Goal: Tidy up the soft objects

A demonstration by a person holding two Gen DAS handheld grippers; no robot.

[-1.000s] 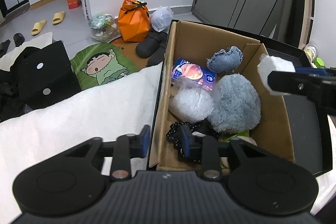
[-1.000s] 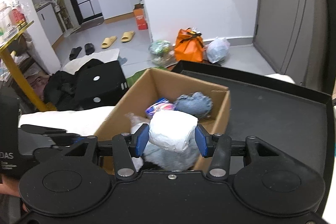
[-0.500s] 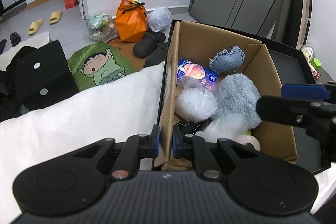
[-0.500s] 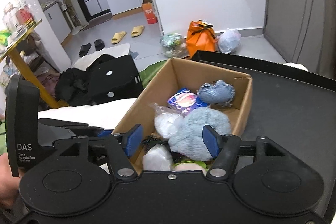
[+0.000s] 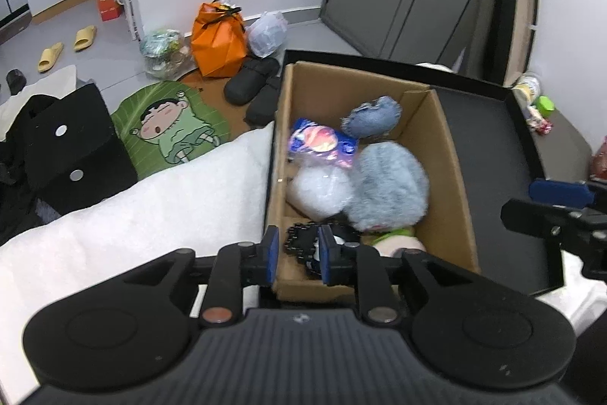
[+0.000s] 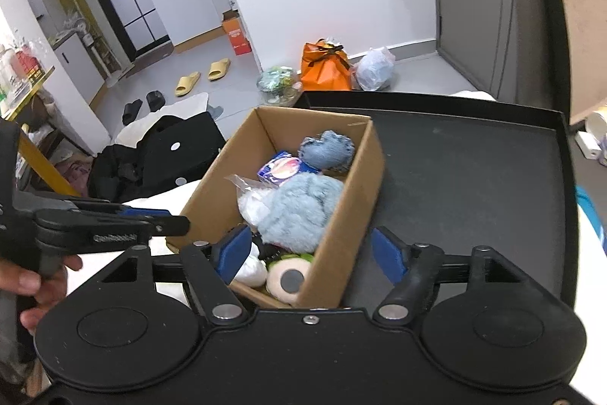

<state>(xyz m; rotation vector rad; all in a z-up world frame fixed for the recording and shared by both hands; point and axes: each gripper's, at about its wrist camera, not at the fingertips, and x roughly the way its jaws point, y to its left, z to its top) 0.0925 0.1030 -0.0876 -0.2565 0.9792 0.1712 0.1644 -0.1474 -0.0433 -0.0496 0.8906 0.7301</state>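
Note:
A cardboard box [image 5: 453, 177] [image 6: 356, 192] stands on a black tray [image 6: 474, 169]. It holds a blue fluffy plush [image 5: 387, 188] [image 6: 299, 207], a denim heart cushion [image 5: 373, 116] [image 6: 328, 150], a clear bag of white stuffing [image 5: 320, 190], a colourful pack [image 5: 322, 143] and a white wad [image 6: 250, 270] at the near end. My left gripper [image 5: 295, 255] is partly open, its fingers either side of the box's near left wall. My right gripper [image 6: 311, 253] is open and empty, straddling the box's near end.
A white fluffy blanket [image 5: 132, 226] lies left of the box. On the floor are an orange bag [image 5: 218, 40], black slippers [image 5: 250, 90], a green cartoon mat [image 5: 170, 128] and a black box [image 5: 72, 154]. Small items [image 5: 535, 105] sit right of the tray.
My right gripper opened and let the white wad fall into the box, then drew back. My left gripper closed near the box's left wall, then opened a little.

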